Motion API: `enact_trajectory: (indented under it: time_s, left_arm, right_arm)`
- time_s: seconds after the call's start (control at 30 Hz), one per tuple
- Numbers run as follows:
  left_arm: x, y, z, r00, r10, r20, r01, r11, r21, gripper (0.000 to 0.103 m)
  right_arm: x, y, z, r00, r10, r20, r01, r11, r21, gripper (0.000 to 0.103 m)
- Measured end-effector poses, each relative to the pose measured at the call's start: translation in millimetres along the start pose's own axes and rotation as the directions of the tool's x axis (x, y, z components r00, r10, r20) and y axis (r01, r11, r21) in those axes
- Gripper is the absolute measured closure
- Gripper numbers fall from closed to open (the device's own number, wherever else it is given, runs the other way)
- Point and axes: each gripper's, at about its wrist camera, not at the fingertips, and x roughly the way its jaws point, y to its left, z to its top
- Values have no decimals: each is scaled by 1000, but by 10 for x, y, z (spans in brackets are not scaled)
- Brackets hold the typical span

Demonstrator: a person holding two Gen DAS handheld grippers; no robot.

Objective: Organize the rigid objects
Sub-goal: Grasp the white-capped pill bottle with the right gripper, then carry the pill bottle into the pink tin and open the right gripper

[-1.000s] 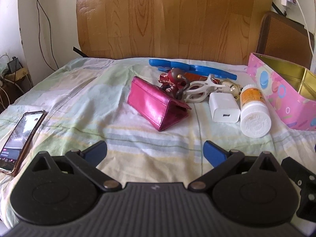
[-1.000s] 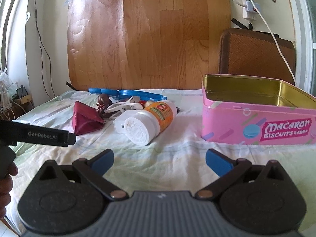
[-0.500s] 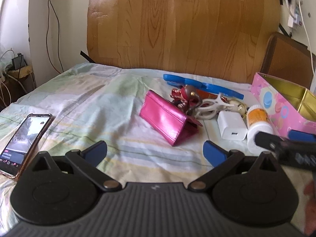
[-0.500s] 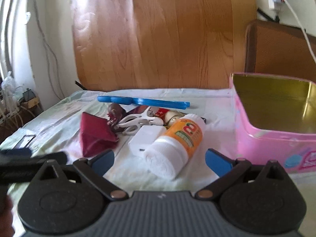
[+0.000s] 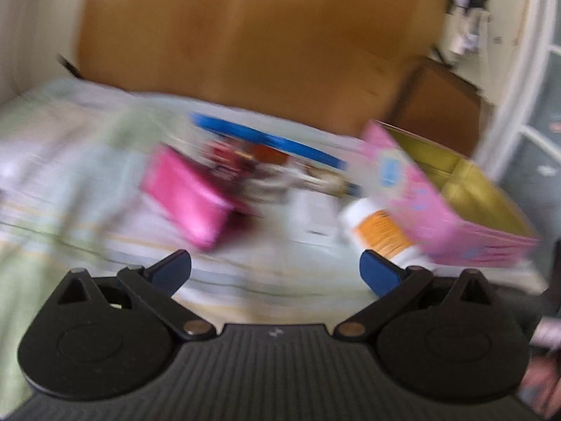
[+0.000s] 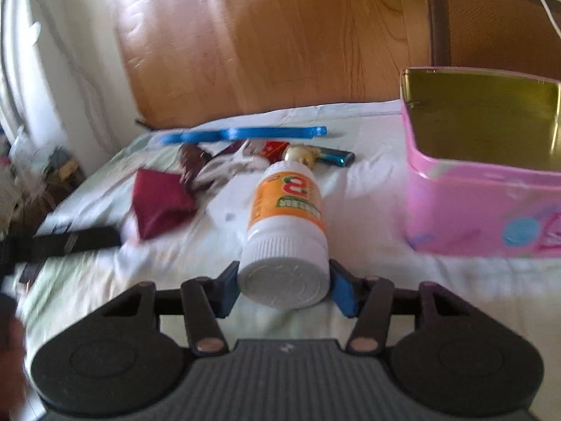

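Observation:
A white bottle with an orange label lies on the bed sheet, cap toward me. My right gripper is shut on the bottle at its cap end. It also shows in the blurred left wrist view. A pink biscuit tin stands open to the right, its gold inside bare. My left gripper is open and empty, hovering short of a pink wallet.
Behind the bottle lie a blue plastic strip, a dark red wallet, a white clip, a small figurine, a gold bell and a blue lighter. A wooden headboard rises behind. The left gripper's black body reaches in from the left.
My right gripper moved forward to the bottle and closed on its cap end. The left wrist view swung right and is now motion-blurred; its gripper stays open.

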Motion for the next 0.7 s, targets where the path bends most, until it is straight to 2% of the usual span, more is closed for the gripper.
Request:
enact_trajectory:
  time_s: [0.07, 0.13, 0.3, 0.33, 0.37, 0.4, 0.47, 0.57, 0.7]
  left_arm:
    - [142, -82, 35, 991, -112, -72, 109, 993, -45, 0]
    - [295, -205, 55, 970, -200, -135, 190, 978, -88, 0]
    - [592, -559, 57, 947, -246, -207, 235, 969, -74, 1]
    - [621, -633, 49, 945, -247, -215, 240, 969, -60, 9]
    - [699, -702, 35, 941, -237, -240, 234, 971, -42, 31]
    - [768, -752, 18, 933, -242, -267, 241, 970, -40, 36]
    - [762, -754, 43, 930, -257, -261, 252, 966, -56, 38]
    - [604, -948, 189, 940, -272, -207, 283, 959, 26, 37]
    - [472, -1312, 509, 940, -318, -121, 334, 932, 142, 39]
  right_arm:
    - [-157, -11, -129, 1000, -8, -5, 8, 1000, -29, 51]
    - [-290, 8, -255, 1000, -17, 9, 18, 998, -63, 51]
    - [-384, 10, -335, 999, -15, 31, 18, 995, -96, 51]
    - [-381, 3, -338, 999, -9, 35, 12, 995, -96, 51]
    - [-376, -8, -340, 999, -4, 38, 7, 995, -96, 51]
    - [-383, -18, -342, 999, 1, 42, 3, 995, -99, 51]
    - [-421, -38, -349, 998, -8, 58, 13, 996, -93, 51]
    - [-585, -72, -307, 990, -22, 142, 38, 993, -115, 51]
    - [-837, -192, -101, 951, -71, 301, 115, 985, -130, 51]
